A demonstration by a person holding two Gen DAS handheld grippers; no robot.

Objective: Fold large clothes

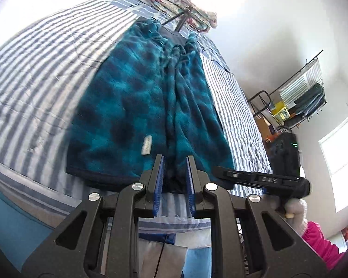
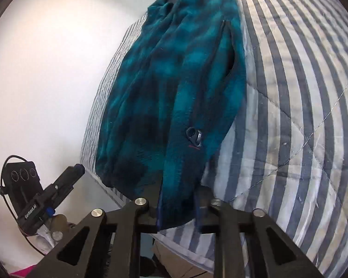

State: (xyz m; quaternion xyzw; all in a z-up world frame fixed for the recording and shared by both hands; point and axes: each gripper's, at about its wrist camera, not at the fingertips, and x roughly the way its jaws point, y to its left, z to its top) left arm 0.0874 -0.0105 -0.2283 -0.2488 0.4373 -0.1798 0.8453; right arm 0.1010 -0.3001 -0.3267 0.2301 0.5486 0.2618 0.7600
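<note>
My right claw (image 2: 177, 210) is clamped on the hem of the teal-and-navy plaid fleece jacket (image 2: 174, 88), ready to lift it for a fold. Left claw (image 1: 174, 180) hangs just off the hem, slightly parted, empty. Jacket lies lengthwise on the blue-and-white striped quilted bed (image 1: 46, 74).

A bed (image 1: 34, 74) with a striped quilt stretched ahead of the fingers. White walls (image 1: 266, 23) stood beyond, a black wire rack (image 1: 301, 92) and bright window (image 1: 341, 157) to their right.
</note>
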